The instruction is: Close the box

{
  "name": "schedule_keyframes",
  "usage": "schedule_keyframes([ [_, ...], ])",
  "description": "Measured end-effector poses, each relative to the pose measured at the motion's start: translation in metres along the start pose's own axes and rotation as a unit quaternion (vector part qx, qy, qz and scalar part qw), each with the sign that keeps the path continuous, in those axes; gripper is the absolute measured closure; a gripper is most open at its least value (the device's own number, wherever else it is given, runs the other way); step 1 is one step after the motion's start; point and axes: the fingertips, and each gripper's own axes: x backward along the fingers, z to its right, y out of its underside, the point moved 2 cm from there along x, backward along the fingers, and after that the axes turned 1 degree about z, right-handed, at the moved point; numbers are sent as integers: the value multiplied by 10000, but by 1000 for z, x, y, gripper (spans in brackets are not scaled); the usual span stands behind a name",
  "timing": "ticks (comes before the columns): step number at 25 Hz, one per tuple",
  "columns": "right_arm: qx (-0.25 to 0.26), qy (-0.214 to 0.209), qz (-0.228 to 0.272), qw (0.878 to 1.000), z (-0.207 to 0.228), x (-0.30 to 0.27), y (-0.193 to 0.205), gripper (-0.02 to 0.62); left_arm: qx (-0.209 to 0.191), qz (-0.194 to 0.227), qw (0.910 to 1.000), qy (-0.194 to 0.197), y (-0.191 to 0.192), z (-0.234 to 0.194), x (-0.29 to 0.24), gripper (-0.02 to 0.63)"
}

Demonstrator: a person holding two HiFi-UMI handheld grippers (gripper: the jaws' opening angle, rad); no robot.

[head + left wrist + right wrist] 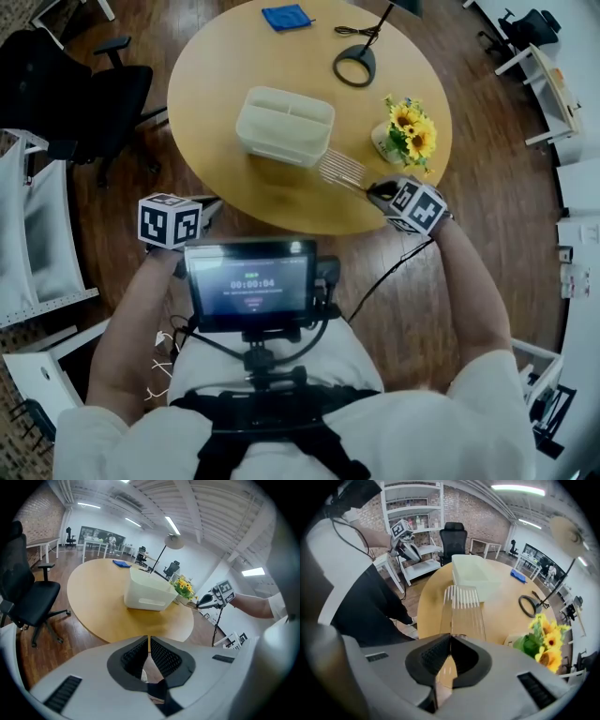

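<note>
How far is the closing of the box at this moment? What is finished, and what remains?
Done: the right gripper has shut on the near edge of the clear ribbed lid.
In hand: the lid is held out beside the white box, not on it.
Left: the box is open on top, so the lid must be set over it and probably pressed down. The left gripper is shut and holds nothing.

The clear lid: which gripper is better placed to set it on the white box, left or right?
Right. The right gripper has its jaws shut on the clear lid, whose far edge lies near the white box. The left gripper hangs off the table edge, jaws together, empty.
</note>
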Motion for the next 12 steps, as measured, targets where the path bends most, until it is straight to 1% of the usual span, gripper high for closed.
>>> schedule_keyframes([
  [3,260,-66,-116,9996,9,19,-35,584,-136,-4,9999,17,-9,-3,-1,588],
  [6,484,-3,-418,9980,16,28,-63,584,-215,8,9997,107,-17,-18,2,588],
  [8,434,8,-542,9976,19,32,-73,584,-228,22,9996,160,-19,-32,5,588],
  [10,266,5,-434,9987,20,41,-84,584,-213,41,9996,201,-19,-37,6,588],
  [12,128,30,-154,9998,21,48,-106,584,-196,41,9995,232,-18,-37,4,588],
])
